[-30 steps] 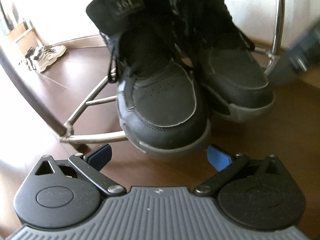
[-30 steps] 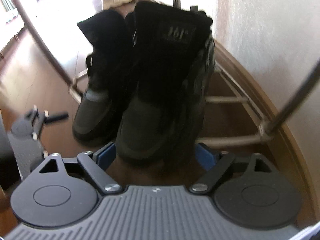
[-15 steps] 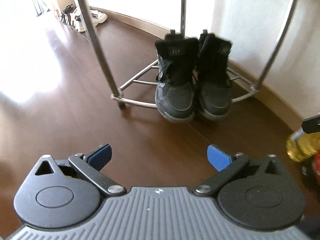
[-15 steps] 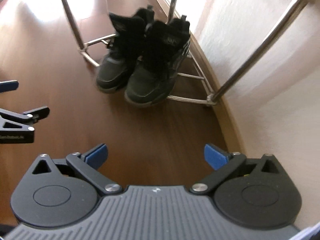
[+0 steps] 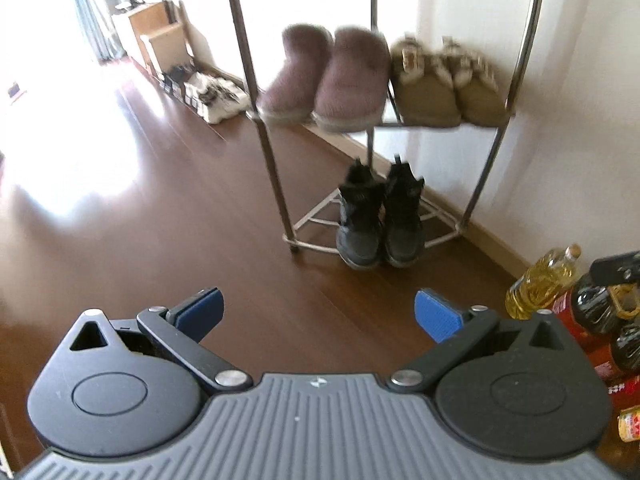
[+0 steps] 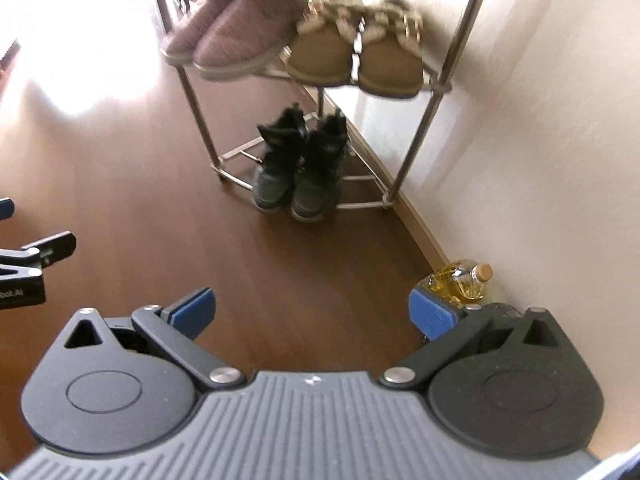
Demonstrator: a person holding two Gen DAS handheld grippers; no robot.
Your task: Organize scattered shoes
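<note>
Metal shoe rack (image 6: 434, 87) against the wall: upper shelf holds a mauve pair of fleecy boots (image 6: 232, 36) and a tan fur-trimmed pair (image 6: 356, 54); black high-top pair (image 6: 298, 168) stands side by side on the bottom rails. Left tool (image 5: 318, 310) and right tool (image 6: 312, 308) gape wide, empty – the right one just opened. Bottles (image 5: 540, 284) at the wall are cut off by the frame edge

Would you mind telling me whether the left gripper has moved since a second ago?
Yes. The left gripper has pulled up and away from the black shoes, which now look small below it.
</note>
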